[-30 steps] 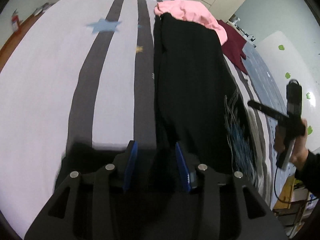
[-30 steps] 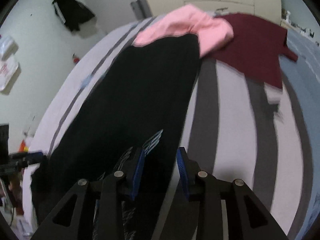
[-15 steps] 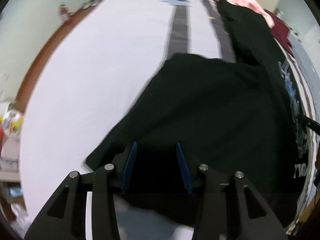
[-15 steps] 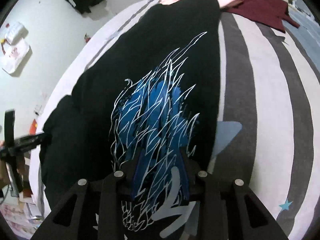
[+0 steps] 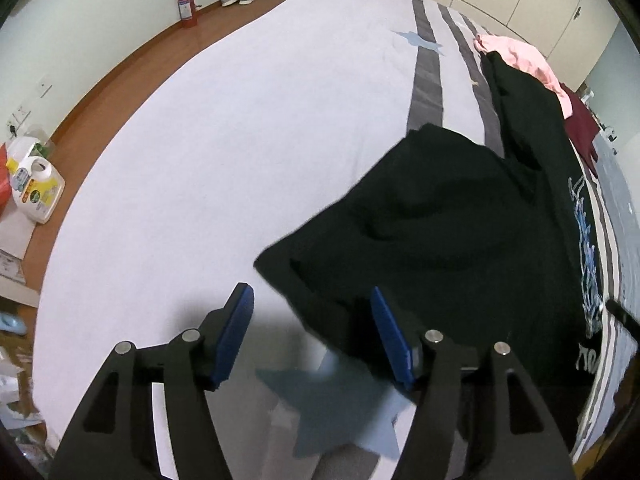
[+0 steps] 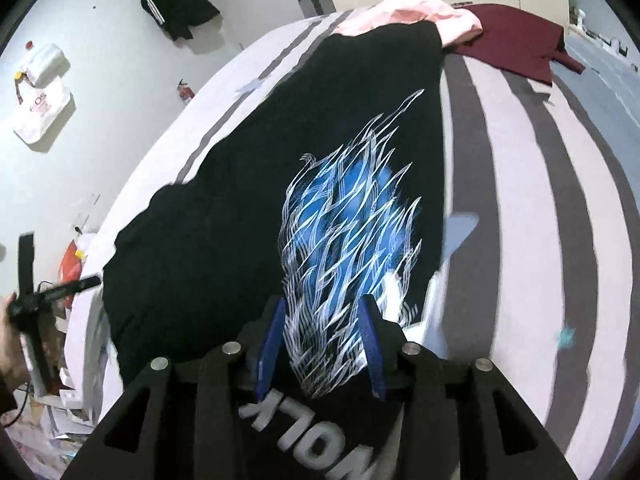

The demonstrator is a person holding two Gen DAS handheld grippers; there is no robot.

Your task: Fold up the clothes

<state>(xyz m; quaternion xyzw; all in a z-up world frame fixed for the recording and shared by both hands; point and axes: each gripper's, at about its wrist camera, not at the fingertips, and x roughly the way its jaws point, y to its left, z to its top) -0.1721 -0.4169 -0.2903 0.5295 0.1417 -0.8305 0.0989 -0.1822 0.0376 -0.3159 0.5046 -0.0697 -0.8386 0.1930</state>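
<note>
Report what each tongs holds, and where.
Right tongs pinch the black T-shirt at its printed front, near the lettering. Left tongs hold nothing: jaws opening, the shirt's edge loose between them.

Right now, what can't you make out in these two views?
- Right gripper: whether it still pinches the black shirt; cloth hides the pads.
- Shirt's near hem: cut off by the right view's bottom edge.
- Left gripper, opening: shirt corner blurred, contact with the right pad unclear.
</note>
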